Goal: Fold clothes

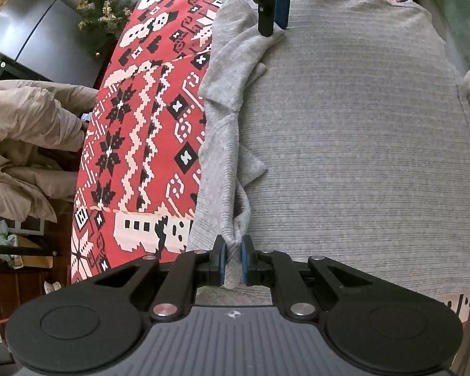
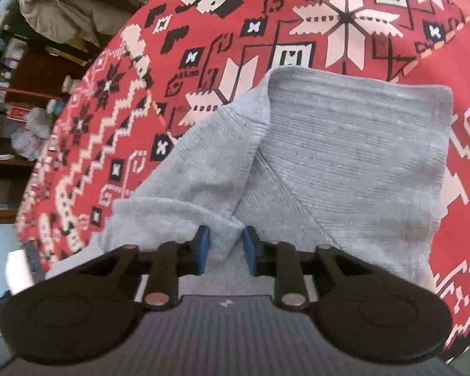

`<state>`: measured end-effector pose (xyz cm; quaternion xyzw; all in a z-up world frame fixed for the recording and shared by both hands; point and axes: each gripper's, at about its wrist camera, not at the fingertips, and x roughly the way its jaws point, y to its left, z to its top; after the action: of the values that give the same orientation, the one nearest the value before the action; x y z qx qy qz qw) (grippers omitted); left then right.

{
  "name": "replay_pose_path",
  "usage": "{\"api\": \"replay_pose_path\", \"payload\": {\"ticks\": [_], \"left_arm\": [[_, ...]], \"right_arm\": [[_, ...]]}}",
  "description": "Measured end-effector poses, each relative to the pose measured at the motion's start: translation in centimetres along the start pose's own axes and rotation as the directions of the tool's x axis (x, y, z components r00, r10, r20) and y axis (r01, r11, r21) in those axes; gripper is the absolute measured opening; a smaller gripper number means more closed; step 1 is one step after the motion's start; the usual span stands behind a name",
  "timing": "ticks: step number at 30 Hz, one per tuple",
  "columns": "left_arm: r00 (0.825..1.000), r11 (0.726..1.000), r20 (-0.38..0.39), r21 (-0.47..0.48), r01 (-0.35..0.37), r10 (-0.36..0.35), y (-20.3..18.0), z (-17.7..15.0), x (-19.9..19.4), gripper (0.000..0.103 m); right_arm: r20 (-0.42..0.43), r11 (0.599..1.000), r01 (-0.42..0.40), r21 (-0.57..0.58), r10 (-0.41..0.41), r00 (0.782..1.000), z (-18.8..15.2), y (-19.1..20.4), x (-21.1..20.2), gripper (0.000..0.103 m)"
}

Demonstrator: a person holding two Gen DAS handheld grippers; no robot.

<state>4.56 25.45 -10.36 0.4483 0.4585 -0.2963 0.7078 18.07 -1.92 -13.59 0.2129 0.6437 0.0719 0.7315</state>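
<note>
I'm pinching the grey sweater (image 1: pixel 344 144) edge tight in the left gripper (image 1: pixel 233 263); the right gripper (image 2: pixel 225 250) is sitting narrowly open, loose around cloth. Laying the fold flat on the red tablecloth (image 1: pixel 141 125) first.

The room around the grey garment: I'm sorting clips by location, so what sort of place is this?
Most likely a lived-in home. The grey ribbed knit garment lies on a red patterned tablecloth, with a tinsel-trimmed Christmas tree and a rumpled beige quilted coat beside the table.
</note>
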Motion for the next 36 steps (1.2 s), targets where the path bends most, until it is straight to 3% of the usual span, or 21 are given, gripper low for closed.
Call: {"api": "replay_pose_path", "payload": {"ticks": [5, 9, 10, 11, 12, 21, 26, 31, 36], "left_arm": [[1.000, 1.000, -0.005, -0.001, 0.000, 0.000, -0.2, 0.2, 0.0, 0.010], [1.000, 1.000, -0.007, -0.005, -0.001, 0.001, -0.4, 0.3, 0.0, 0.010], [1.000, 1.000, -0.004, -0.007, -0.002, 0.002, -0.5, 0.3, 0.0, 0.010], [1.000, 1.000, -0.001, -0.009, -0.003, 0.003, -0.5, 0.2, -0.1, 0.010], [1.000, 1.000, 0.004, -0.011, -0.006, 0.006, -0.5, 0.2, -0.3, 0.010], [0.996, 0.997, 0.058, -0.030, -0.068, 0.070, 2.2, 0.3, -2.7, 0.010], [0.992, 0.990, 0.053, -0.095, -0.107, 0.112, 5.7, 1.0, -1.3, 0.009], [0.989, 0.986, 0.059, -0.105, -0.128, 0.135, 8.0, 1.3, 0.3, 0.009], [0.991, 0.992, 0.086, -0.089, -0.092, 0.100, 7.4, 1.0, -0.4, 0.009]], "right_arm": [[0.032, 0.966, 0.211, -0.149, -0.209, 0.977, -1.2, 4.1, 0.9, 0.025], [0.048, 0.955, 0.283, -0.089, -0.279, 0.959, -1.1, 5.4, 1.2, 0.027], [0.050, 0.955, 0.282, -0.088, -0.278, 0.959, -1.2, 5.5, 1.2, 0.023], [0.048, 0.959, 0.271, -0.086, -0.268, 0.962, -1.3, 5.5, 1.0, 0.012], [0.046, 0.962, 0.260, -0.085, -0.257, 0.965, -1.3, 5.5, 0.8, 0.010], [0.025, 0.996, 0.085, 0.022, -0.086, 0.996, 1.0, 5.6, -5.4, 0.010], [0.012, 0.998, -0.001, 0.062, 0.000, 1.000, 4.2, 7.4, -5.8, 0.010], [-0.017, 1.000, 0.012, 0.026, -0.011, 1.000, 6.9, 9.4, -3.4, 0.010], [-0.052, 0.999, 0.033, -0.006, -0.033, 0.998, 6.3, 8.4, -2.7, 0.010]]}}
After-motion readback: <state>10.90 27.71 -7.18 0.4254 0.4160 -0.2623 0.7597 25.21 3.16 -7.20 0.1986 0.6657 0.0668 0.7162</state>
